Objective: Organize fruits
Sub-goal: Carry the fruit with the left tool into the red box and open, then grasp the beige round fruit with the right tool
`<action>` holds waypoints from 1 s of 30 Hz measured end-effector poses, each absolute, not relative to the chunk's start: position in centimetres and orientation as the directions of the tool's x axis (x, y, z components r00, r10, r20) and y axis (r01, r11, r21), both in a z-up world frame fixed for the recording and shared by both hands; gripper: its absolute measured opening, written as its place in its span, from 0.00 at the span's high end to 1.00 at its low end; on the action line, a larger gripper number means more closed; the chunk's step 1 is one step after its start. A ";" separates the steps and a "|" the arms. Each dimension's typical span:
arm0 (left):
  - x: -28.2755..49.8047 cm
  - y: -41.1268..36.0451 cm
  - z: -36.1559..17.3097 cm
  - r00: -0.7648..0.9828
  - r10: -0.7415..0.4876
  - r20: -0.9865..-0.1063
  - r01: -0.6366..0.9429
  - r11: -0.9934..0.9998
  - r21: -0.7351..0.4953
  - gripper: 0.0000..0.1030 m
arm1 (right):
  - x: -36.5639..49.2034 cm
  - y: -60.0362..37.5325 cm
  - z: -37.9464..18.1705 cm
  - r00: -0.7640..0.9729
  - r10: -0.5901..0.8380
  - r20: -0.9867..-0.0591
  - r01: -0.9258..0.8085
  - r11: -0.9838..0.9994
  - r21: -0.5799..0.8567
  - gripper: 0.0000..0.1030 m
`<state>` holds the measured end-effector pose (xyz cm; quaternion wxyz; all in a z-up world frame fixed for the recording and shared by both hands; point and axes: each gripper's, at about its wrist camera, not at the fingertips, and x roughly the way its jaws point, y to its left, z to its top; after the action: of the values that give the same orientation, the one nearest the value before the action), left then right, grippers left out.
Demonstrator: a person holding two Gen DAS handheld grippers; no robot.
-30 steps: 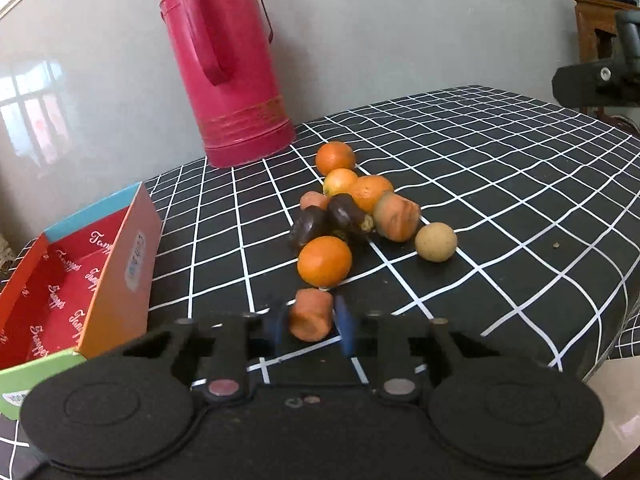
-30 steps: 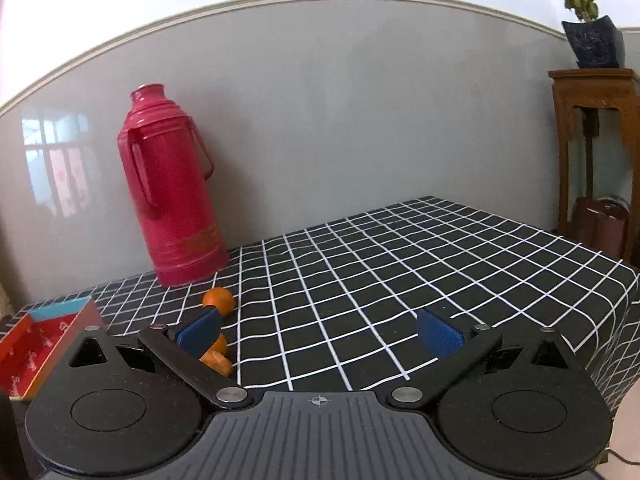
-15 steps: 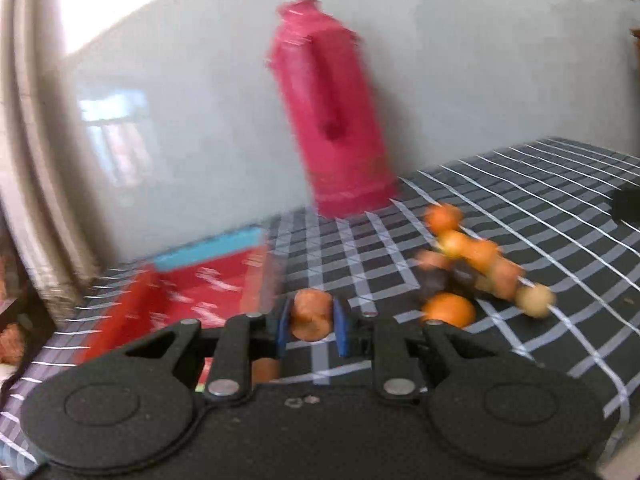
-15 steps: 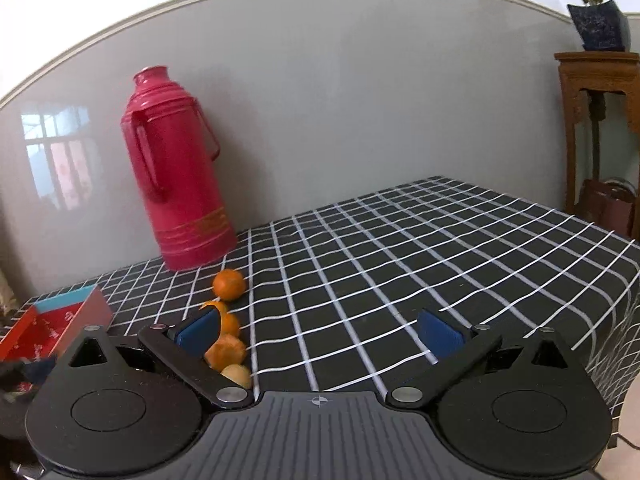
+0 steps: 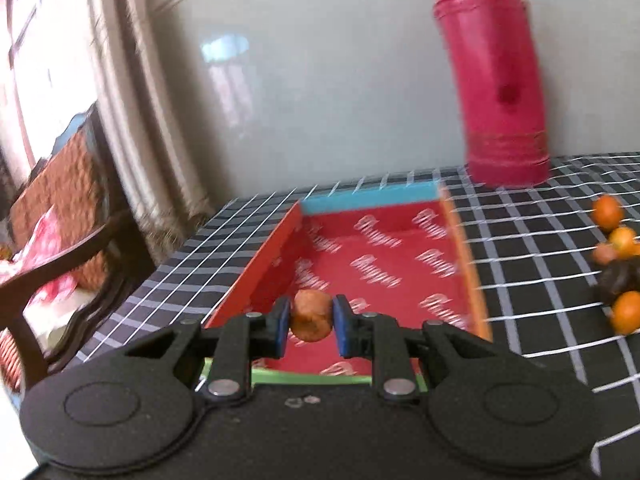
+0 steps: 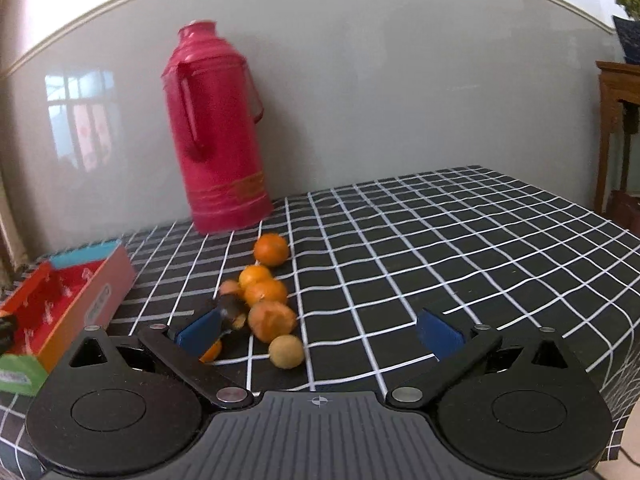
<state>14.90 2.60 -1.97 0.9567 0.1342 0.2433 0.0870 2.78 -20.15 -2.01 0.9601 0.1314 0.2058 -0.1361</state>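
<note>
My left gripper (image 5: pixel 311 325) is shut on a small brownish-orange fruit (image 5: pixel 311 315) and holds it above the near end of the red box (image 5: pixel 384 256). The box also shows at the left in the right wrist view (image 6: pixel 52 304). My right gripper (image 6: pixel 320 330) is open and empty, low over the table. A cluster of fruits lies just ahead of it: several oranges (image 6: pixel 271 249), a wrinkled orange fruit (image 6: pixel 273 320), a dark fruit (image 6: pixel 232 308) and a pale round fruit (image 6: pixel 285 351). The same cluster shows at the right edge of the left wrist view (image 5: pixel 618 272).
A tall red thermos (image 6: pixel 218 128) stands by the grey wall behind the fruits. The table has a black cloth with a white grid (image 6: pixel 440 248). A wooden chair (image 5: pixel 60 264) stands off the table's left edge. A wooden stand (image 6: pixel 616 120) is at the far right.
My left gripper has carried the fruit left from the table to over the red box. My right gripper has moved closer to the fruit cluster, still open.
</note>
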 end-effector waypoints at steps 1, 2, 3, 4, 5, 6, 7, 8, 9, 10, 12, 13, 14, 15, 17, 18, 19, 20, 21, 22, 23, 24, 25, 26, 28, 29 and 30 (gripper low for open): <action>15.1 3.0 -2.0 0.856 0.246 -0.455 -0.115 0.948 0.297 0.86 | 3.1 -20.0 -2.2 0.875 -0.200 -0.441 0.307 0.933 0.186 0.00; 15.3 3.4 -2.1 0.845 0.257 -0.469 -0.128 0.949 0.289 0.84 | 3.3 -19.7 -2.4 0.873 -0.195 -0.447 0.300 0.937 0.177 0.00; 15.5 3.8 -2.1 0.833 0.269 -0.483 -0.142 0.949 0.283 0.82 | 3.5 -19.5 -2.6 0.871 -0.193 -0.452 0.295 0.941 0.167 0.00; 15.6 4.1 -2.1 0.825 0.275 -0.494 -0.149 0.949 0.279 0.81 | 3.7 -19.4 -2.8 0.869 -0.190 -0.457 0.289 0.944 0.157 0.00; 15.7 4.3 -2.1 0.818 0.280 -0.503 -0.157 0.949 0.273 0.77 | 4.0 -19.3 -3.0 0.866 -0.185 -0.464 0.282 0.948 0.149 0.00; 15.7 4.5 -2.0 0.813 0.282 -0.509 -0.163 0.950 0.267 0.74 | 4.2 -19.2 -3.3 0.865 -0.177 -0.469 0.273 0.951 0.145 0.00; 15.8 4.8 -1.9 0.809 0.280 -0.517 -0.165 0.952 0.258 0.71 | 4.5 -19.1 -3.4 0.864 -0.170 -0.475 0.265 0.954 0.139 0.00; 15.9 5.0 -1.9 0.804 0.277 -0.526 -0.167 0.954 0.247 0.60 | 4.7 -19.0 -3.6 0.862 -0.168 -0.478 0.262 0.956 0.136 0.00; 15.8 5.2 -1.7 0.802 0.279 -0.527 -0.176 0.955 0.237 0.43 | 4.8 -19.0 -3.8 0.862 -0.163 -0.480 0.256 0.957 0.135 0.00; 15.8 5.3 -1.5 0.805 0.281 -0.522 -0.184 0.955 0.231 0.36 | 4.9 -19.0 -3.9 0.862 -0.154 -0.483 0.249 0.959 0.139 0.00; 15.0 5.5 -0.8 0.823 0.281 -0.493 -0.198 0.957 0.214 0.28 | 5.1 -19.0 -4.2 0.864 -0.138 -0.484 0.236 0.960 0.148 0.00; 14.7 5.5 -0.4 0.832 0.278 -0.480 -0.199 0.957 0.210 0.27 | 5.2 -19.0 -4.3 0.864 -0.137 -0.485 0.236 0.960 0.149 0.00; 14.4 5.6 -0.1 0.840 0.274 -0.468 -0.199 0.959 0.204 0.22 | 5.3 -19.0 -4.3 0.864 -0.138 -0.485 0.236 0.961 0.147 0.00; 14.1 5.8 0.1 0.845 0.271 -0.460 -0.202 0.960 0.195 0.18 | 5.5 -18.9 -4.4 0.863 -0.139 -0.486 0.235 0.961 0.142 0.00; 13.6 6.1 0.5 0.851 0.270 -0.450 -0.211 0.961 0.177 0.17 | 5.7 -18.8 -4.4 0.863 -0.139 -0.486 0.232 0.963 0.137 0.14; 13.7 6.5 0.6 0.852 0.272 -0.448 -0.216 0.961 0.172 0.17 | 5.8 -18.8 -4.5 0.866 -0.131 -0.482 0.223 0.965 0.139 0.25; 13.8 7.0 0.7 0.851 0.276 -0.446 -0.224 0.960 0.167 0.17 | 6.0 -18.8 -4.5 0.863 -0.126 -0.490 0.220 0.966 0.138 0.39; 13.8 7.3 0.8 0.850 0.282 -0.446 -0.233 0.959 0.162 0.16 | 6.3 -18.8 -4.6 0.854 -0.126 -0.504 0.223 0.965 0.137 0.40; 13.9 7.7 0.9 0.848 0.287 -0.446 -0.242 0.957 0.157 0.15 | 6.5 -19.0 -4.8 0.849 -0.125 -0.514 0.229 0.963 0.143 0.40; 14.0 8.1 1.0 0.846 0.293 -0.447 -0.251 0.956 0.151 0.15 | 6.7 -19.1 -5.0 0.842 -0.126 -0.525 0.238 0.960 0.150 0.40; 14.0 8.6 1.1 0.844 0.298 -0.447 -0.261 0.955 0.144 0.15 | 6.8 -19.3 -5.2 0.837 -0.125 -0.532 0.243 0.957 0.158 0.40; 14.0 8.9 1.2 0.842 0.302 -0.447 -0.269 0.953 0.137 0.15 | 6.9 -19.5 -5.3 0.835 -0.123 -0.536 0.246 0.955 0.164 0.40; 14.1 9.3 1.3 0.840 0.309 -0.446 -0.281 0.951 0.130 0.15 | 7.1 -19.5 -5.4 0.834 -0.125 -0.537 0.247 0.955 0.163 0.40; 14.2 9.8 1.3 0.837 0.318 -0.446 -0.293 0.948 0.124 0.14 | 7.3 -19.5 -5.5 0.834 -0.128 -0.537 0.247 0.957 0.155 0.41; 14.2 10.5 1.4 0.827 0.334 -0.452 -0.318 0.941 0.113 0.14 | 7.5 -19.6 -5.7 0.830 -0.130 -0.542 0.249 0.957 0.152 0.56; 14.3 10.9 1.4 0.822 0.340 -0.456 -0.329 0.938 0.106 0.14 | 7.6 -19.7 -5.8 0.828 -0.122 -0.547 0.245 0.956 0.159 0.65; 14.3 11.4 1.4 0.817 0.344 -0.463 -0.338 0.936 0.099 0.14 | 7.6 -19.6 -6.0 0.827 -0.125 -0.547 0.249 0.955 0.159 0.67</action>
<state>14.31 11.36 1.39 0.9531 0.0064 0.2438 0.1790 7.59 -19.65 -5.95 0.9492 0.1126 0.2767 -0.0985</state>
